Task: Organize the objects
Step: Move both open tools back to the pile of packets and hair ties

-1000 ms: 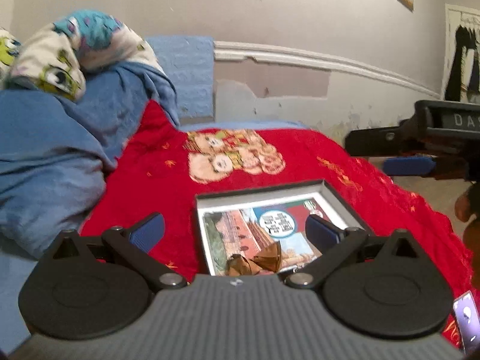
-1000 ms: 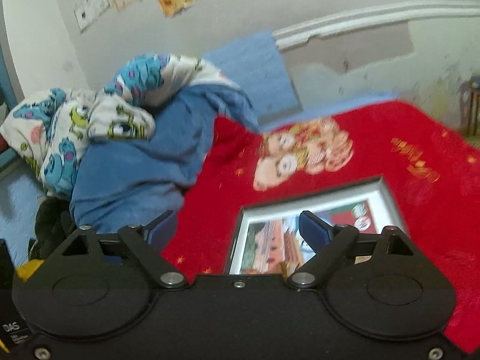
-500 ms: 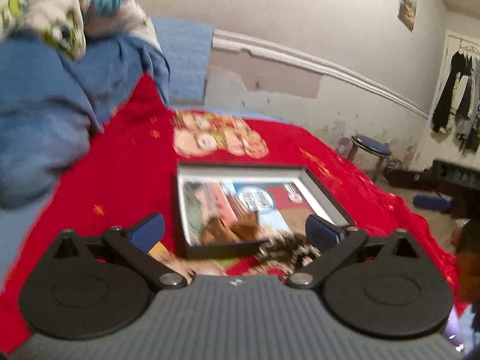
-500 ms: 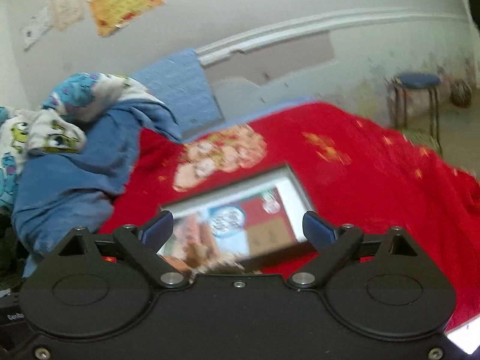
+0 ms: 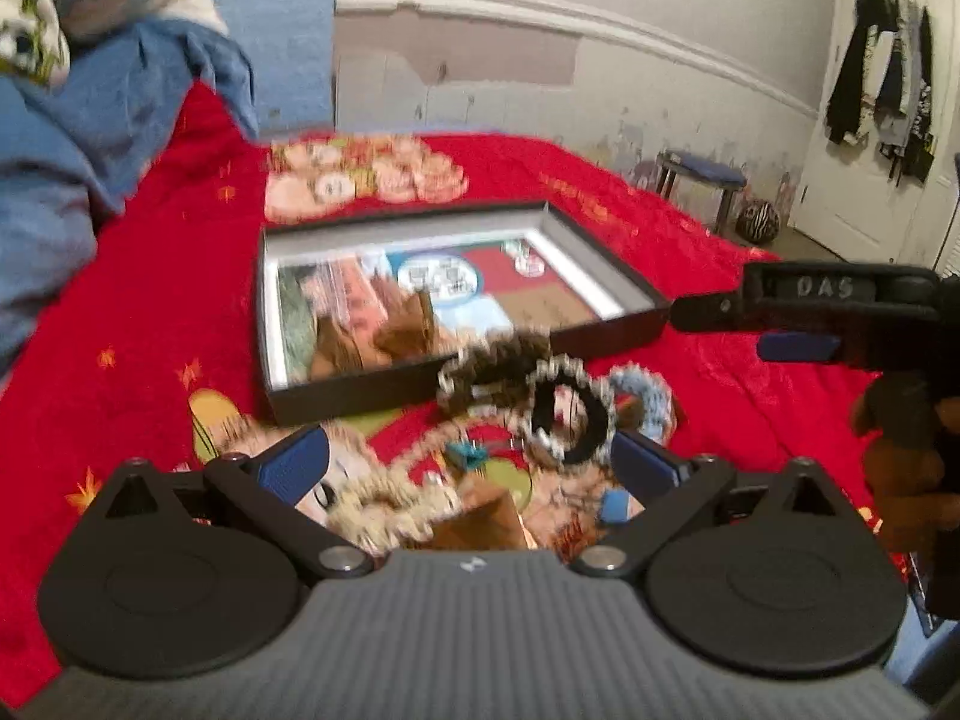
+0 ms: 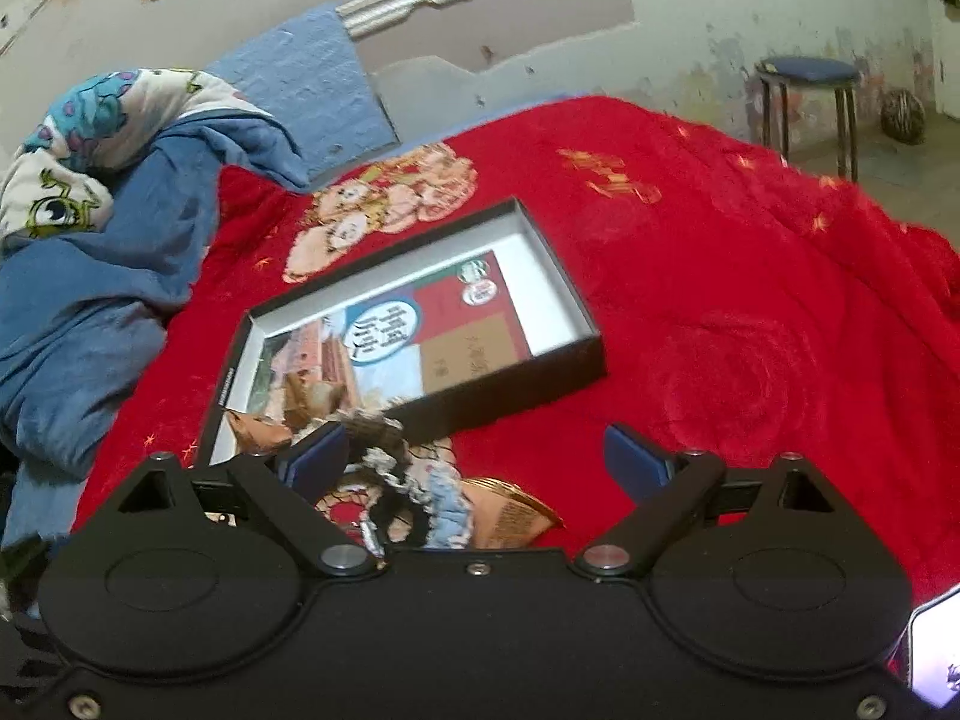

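Note:
A shallow black box (image 5: 606, 336) with a printed sheet and a brown bow inside lies on the red bedspread (image 5: 150, 276); it also shows in the right wrist view (image 6: 528, 381). Just in front of it lies a pile of hair scrunchies: a black one (image 5: 567, 414), a light blue one (image 5: 645, 390), a beige one (image 5: 390, 504) and a brown paper piece (image 5: 480, 519). My left gripper (image 5: 471, 462) is open above the pile, holding nothing. My right gripper (image 6: 480, 456) is open above the same scrunchies (image 6: 420, 492), empty; it also shows in the left wrist view (image 5: 798, 348).
A heap of blue and cartoon-print bedding (image 6: 108, 204) lies on the left of the bed. A blue-topped stool (image 6: 807, 102) and a striped ball (image 6: 903, 114) stand on the floor by the far wall. Clothes hang on a white door (image 5: 882, 84).
Both grippers have pulled back toward the near side of the bed. The box now lies farther ahead and the scrunchie pile has come into view between the fingers. Both stay open.

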Demonstrator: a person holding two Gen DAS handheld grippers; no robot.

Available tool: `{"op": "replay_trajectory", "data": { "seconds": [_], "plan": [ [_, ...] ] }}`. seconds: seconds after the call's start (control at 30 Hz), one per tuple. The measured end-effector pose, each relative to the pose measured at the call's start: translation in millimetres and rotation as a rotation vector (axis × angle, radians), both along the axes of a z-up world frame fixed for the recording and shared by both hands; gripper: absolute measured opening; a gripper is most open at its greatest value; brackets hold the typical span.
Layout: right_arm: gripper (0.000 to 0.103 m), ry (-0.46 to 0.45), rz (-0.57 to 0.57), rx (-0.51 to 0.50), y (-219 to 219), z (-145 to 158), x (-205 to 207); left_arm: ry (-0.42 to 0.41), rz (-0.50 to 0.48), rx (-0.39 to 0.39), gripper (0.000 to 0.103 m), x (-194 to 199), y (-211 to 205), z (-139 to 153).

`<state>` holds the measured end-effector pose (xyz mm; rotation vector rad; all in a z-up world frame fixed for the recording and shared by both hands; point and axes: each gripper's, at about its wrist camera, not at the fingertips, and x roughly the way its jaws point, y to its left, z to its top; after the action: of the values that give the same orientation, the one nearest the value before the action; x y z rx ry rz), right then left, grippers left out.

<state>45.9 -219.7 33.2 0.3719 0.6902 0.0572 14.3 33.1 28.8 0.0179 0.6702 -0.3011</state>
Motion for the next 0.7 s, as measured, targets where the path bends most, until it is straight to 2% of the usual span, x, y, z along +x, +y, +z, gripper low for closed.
{"op": "replay_trajectory", "data": {
  "seconds": [0.13, 0.27, 0.37, 0.57, 0.7],
  "plan": [
    [0.090, 0.060, -0.031, 0.042, -12, -11, 11, 0.093, -0.026, 0.018, 0.103, 6, -12, -13],
    [0.083, 0.145, -0.067, -0.018, -16, -27, 22, 0.104, -0.080, 0.043, 0.100, 1, -29, -22],
    [0.081, 0.197, -0.085, -0.008, -22, -34, 25, 0.098, -0.111, 0.059, 0.098, -3, -37, -26],
    [0.078, 0.244, -0.113, 0.008, -29, -42, 27, 0.120, -0.056, 0.047, 0.095, 2, -35, -37],
    [0.076, 0.245, -0.078, 0.004, -24, -42, 27, 0.149, -0.042, 0.038, 0.093, 9, -34, -45]
  ]
}}
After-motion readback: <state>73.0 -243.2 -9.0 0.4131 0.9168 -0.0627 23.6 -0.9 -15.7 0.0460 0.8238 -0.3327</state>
